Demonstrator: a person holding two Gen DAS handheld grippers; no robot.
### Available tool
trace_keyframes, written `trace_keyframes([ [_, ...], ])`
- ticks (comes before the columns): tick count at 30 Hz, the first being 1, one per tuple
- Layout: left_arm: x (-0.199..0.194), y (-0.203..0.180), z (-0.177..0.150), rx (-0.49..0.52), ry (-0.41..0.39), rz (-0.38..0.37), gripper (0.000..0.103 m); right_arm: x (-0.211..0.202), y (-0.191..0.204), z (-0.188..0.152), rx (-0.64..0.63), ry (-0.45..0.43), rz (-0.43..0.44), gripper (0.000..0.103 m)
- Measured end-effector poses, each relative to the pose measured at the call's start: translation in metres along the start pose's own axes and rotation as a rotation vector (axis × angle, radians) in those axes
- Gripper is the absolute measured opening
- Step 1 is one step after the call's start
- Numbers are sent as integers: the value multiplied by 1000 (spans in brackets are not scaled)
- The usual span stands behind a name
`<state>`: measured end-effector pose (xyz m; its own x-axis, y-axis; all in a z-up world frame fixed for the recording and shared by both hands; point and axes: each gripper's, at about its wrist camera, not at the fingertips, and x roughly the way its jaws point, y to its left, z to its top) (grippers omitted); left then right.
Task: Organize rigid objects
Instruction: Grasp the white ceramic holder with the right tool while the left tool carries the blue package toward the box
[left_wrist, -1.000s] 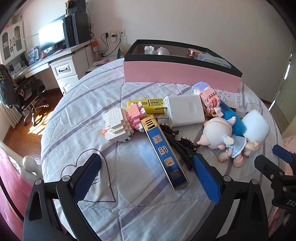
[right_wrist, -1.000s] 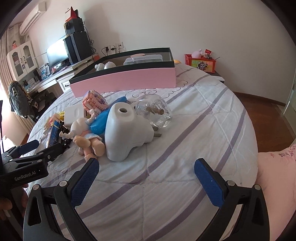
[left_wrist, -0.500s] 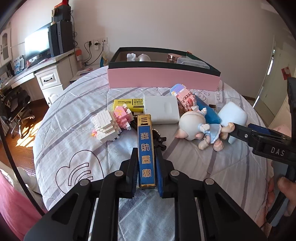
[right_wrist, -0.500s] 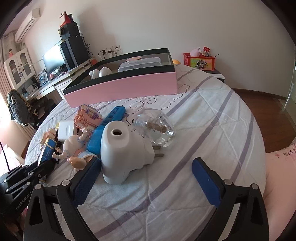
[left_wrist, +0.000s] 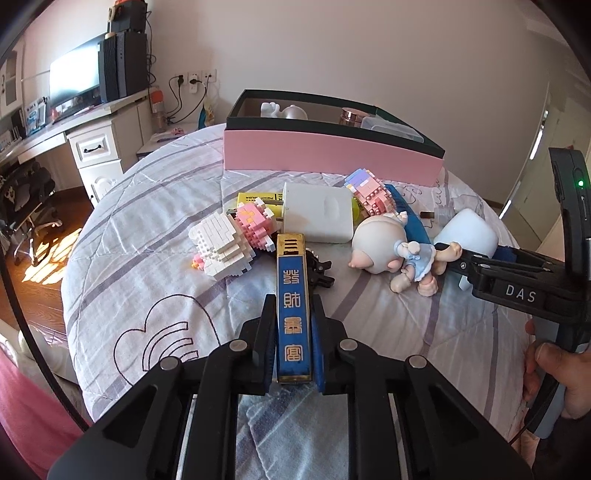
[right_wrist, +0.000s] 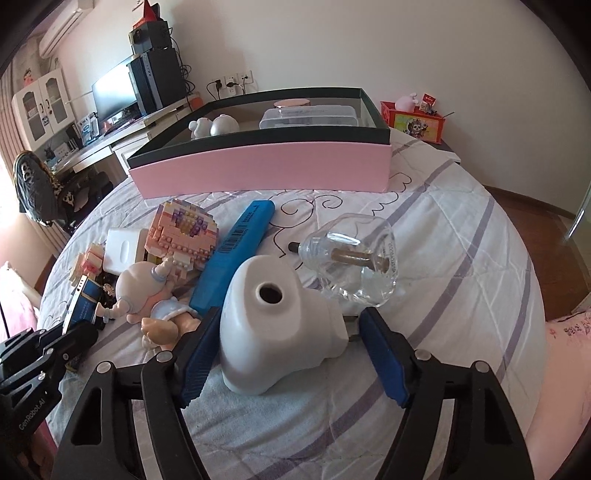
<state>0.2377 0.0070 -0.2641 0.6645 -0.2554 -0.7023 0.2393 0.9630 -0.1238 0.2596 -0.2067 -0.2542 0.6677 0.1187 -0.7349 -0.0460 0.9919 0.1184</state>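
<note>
My left gripper (left_wrist: 293, 332) is shut on a long blue and gold box (left_wrist: 291, 295) with gold characters, its far end still among the pile. My right gripper (right_wrist: 290, 350) is open, its fingers on either side of a white ceramic piece with a round hole (right_wrist: 277, 325) on the bed; whether they touch it I cannot tell. The pink storage box with a dark rim (right_wrist: 258, 166) stands at the far side of the bed and shows in the left wrist view too (left_wrist: 332, 155). It holds a white figurine (right_wrist: 212, 125) and a clear plastic container (right_wrist: 310, 116).
On the striped bedspread lie a baby doll (left_wrist: 391, 254), a white charger block (left_wrist: 317, 214), a white and pink brick figure (left_wrist: 229, 243), a pastel brick model (right_wrist: 181, 229), a blue flat case (right_wrist: 236, 251), a clear glass bottle (right_wrist: 354, 258) and a yellow box (left_wrist: 255, 197). A desk stands at left.
My left gripper closed on the blue and gold box within the last second. My right gripper moved forward and now straddles the white ceramic piece.
</note>
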Motion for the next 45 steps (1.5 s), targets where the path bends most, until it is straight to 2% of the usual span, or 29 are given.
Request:
trace_keyframes([
  [13,-38,-15,7,36,-76,-37,15,-46,-4,-12,0,-77,70,76],
  [20,-56,-32,27,75,-126,-48,15,-71,6,3,-32,-144,106,76],
  [26,-56,-39,54,104,-146,-63,15,-77,11,25,-61,-181,134,76],
  [32,-36,-45,112,148,-160,-93,15,-68,10,75,-102,-222,153,76],
  [33,-30,-46,125,151,-163,-109,8,-64,10,86,-112,-224,147,76],
  [35,-16,-45,152,151,-156,-137,7,-55,10,110,-132,-235,140,76],
  [37,5,-42,177,148,-137,-147,6,-43,8,133,-145,-232,130,76],
  [39,32,-35,194,124,-69,-146,5,-27,8,154,-158,-215,123,76],
  [41,46,-29,190,116,-46,-142,5,-13,7,163,-165,-195,114,76],
  [45,61,-33,165,165,-6,-153,6,-6,1,157,-159,-204,143,76],
])
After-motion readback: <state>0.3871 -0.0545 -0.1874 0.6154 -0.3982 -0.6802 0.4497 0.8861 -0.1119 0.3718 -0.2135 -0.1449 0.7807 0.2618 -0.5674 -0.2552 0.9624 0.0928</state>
